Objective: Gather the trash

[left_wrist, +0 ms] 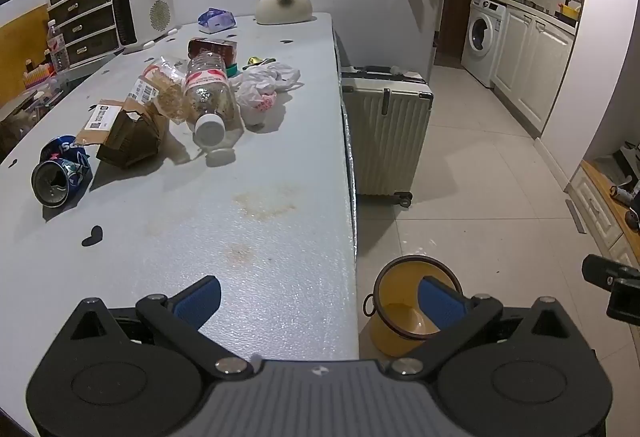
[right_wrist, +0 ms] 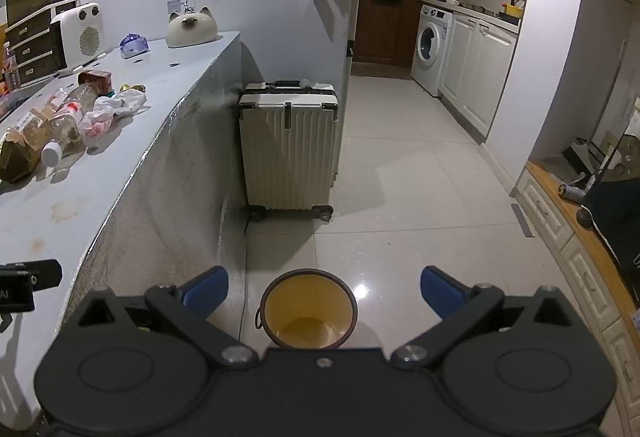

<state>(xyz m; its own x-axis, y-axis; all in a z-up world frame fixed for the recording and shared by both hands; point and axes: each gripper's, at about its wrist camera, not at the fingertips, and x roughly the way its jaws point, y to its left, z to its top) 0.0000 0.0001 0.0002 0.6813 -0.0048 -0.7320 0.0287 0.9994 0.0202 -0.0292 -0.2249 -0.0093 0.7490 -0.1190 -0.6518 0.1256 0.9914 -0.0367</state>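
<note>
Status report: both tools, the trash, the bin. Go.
Left tool and right tool open, empty. Trash pile and crushed can untouched on table. Yellow bin on floor, empty. Path clear.

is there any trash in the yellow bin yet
No, the yellow bin on the floor shows only its bare inside.

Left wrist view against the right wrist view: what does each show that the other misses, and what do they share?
Only the left wrist view shows the crushed can and the whole trash pile. Only the right wrist view shows the table's side wall and the yellow bin's full rim. Both show the plastic bottle, the suitcase, the washing machine, and open, empty hand-held grippers.
</note>
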